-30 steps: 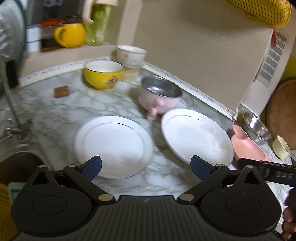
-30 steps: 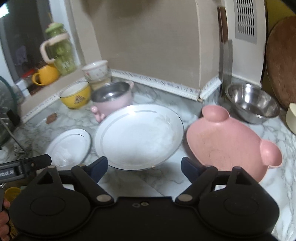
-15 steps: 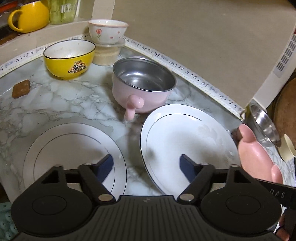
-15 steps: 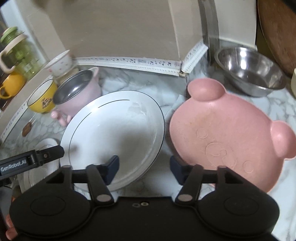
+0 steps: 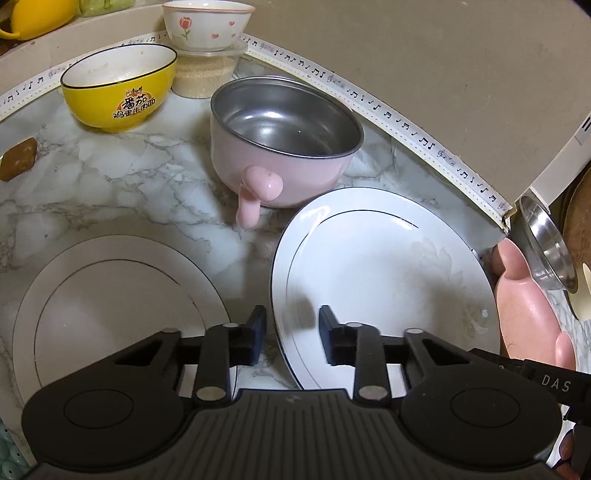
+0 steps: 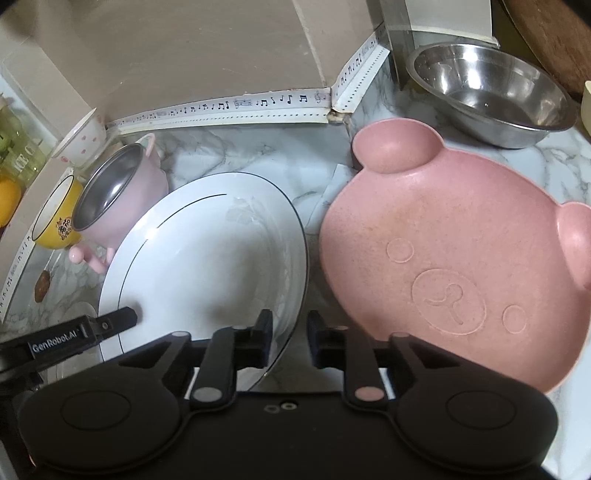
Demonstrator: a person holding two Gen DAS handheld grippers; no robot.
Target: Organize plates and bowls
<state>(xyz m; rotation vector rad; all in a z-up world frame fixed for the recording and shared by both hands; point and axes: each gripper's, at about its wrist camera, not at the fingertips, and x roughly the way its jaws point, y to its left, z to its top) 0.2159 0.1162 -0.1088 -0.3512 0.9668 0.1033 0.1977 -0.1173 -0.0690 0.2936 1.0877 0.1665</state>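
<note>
A large white plate (image 5: 380, 280) with a thin dark ring lies on the marble counter. My left gripper (image 5: 291, 334) straddles its left rim. One finger is outside the plate and one over it, and the jaws are closing with a gap still showing. My right gripper (image 6: 290, 334) straddles the same white plate (image 6: 207, 258) at its right rim, jaws closing too, pads not visibly pressing. A second white plate (image 5: 110, 306) lies to the left. On the right is a pink bear-shaped plate (image 6: 454, 266). Behind stands a pink bowl (image 5: 284, 147) with a steel inside.
A yellow bowl (image 5: 122, 96) and a flowered bowl (image 5: 207, 22) on a lidded tub stand at the back left by the wall. A steel bowl (image 6: 487, 92) sits at the back right beside a wooden board. A small brown block (image 5: 18, 158) lies on the counter at the left.
Both grippers came down and forward onto the large white plate. Their jaws narrowed from wide open to a small gap around its left and right rims.
</note>
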